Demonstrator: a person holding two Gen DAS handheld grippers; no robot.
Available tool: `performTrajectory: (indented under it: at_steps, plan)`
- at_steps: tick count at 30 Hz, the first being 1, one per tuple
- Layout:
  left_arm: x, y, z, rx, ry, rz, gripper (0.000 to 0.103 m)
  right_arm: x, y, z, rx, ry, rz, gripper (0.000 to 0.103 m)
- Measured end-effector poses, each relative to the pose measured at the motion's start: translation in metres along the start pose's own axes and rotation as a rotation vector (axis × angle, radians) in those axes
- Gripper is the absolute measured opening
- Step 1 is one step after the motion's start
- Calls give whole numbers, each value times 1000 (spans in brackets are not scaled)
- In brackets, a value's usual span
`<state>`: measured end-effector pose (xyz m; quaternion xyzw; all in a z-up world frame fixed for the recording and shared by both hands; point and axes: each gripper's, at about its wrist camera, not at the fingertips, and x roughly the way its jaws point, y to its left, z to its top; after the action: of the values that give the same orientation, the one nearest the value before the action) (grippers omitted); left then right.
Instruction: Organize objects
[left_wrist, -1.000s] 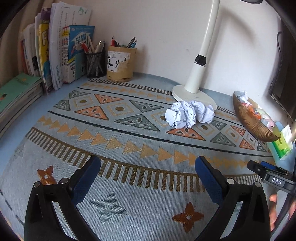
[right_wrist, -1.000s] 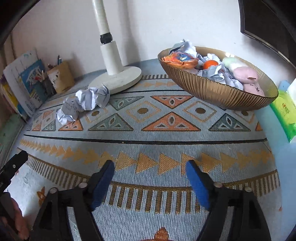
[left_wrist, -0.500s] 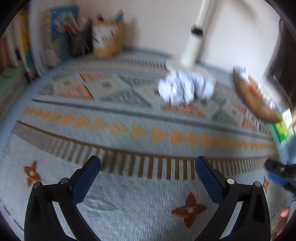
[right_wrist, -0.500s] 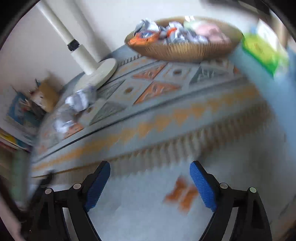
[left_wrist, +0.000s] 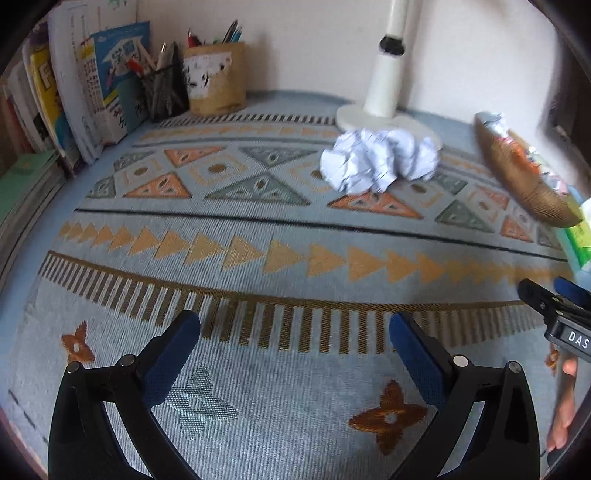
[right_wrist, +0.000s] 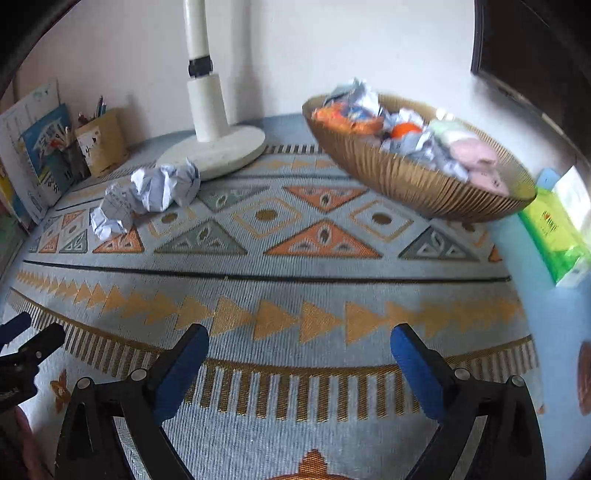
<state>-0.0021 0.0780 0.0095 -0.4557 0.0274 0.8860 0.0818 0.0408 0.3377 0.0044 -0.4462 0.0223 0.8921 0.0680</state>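
Two crumpled white paper balls (left_wrist: 376, 160) lie on the patterned cloth in front of the lamp base; the right wrist view shows the paper balls (right_wrist: 147, 195) at mid left. A golden ribbed bowl (right_wrist: 417, 181) holds crumpled paper, an orange ball and pink soft items; the bowl (left_wrist: 524, 192) is at the far right in the left wrist view. My left gripper (left_wrist: 295, 332) is open over bare cloth, well short of the paper. My right gripper (right_wrist: 299, 347) is open, its jaws opening wider, nothing between them.
A white lamp stand (right_wrist: 212, 147) rises at the back. Pen holders (left_wrist: 216, 85) and upright books (left_wrist: 92, 81) line the back left corner. A green tissue pack (right_wrist: 557, 229) lies right of the bowl. A hand's fingers (left_wrist: 563, 406) show at the right edge.
My right gripper's jaws have spread wider, and its view swung aside and back. The left gripper dipped slightly, so the paper balls sit higher in its view.
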Motion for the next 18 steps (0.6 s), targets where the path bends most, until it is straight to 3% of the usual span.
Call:
performTrajectory:
  at_steps: [3,18]
  plan:
    - [1,-3,-1,9,4,29,103,3,-3,1,15,25,-2,99]
    - [1,-1,-1,8,5,27,103,2,3,1,-10,12,13,101]
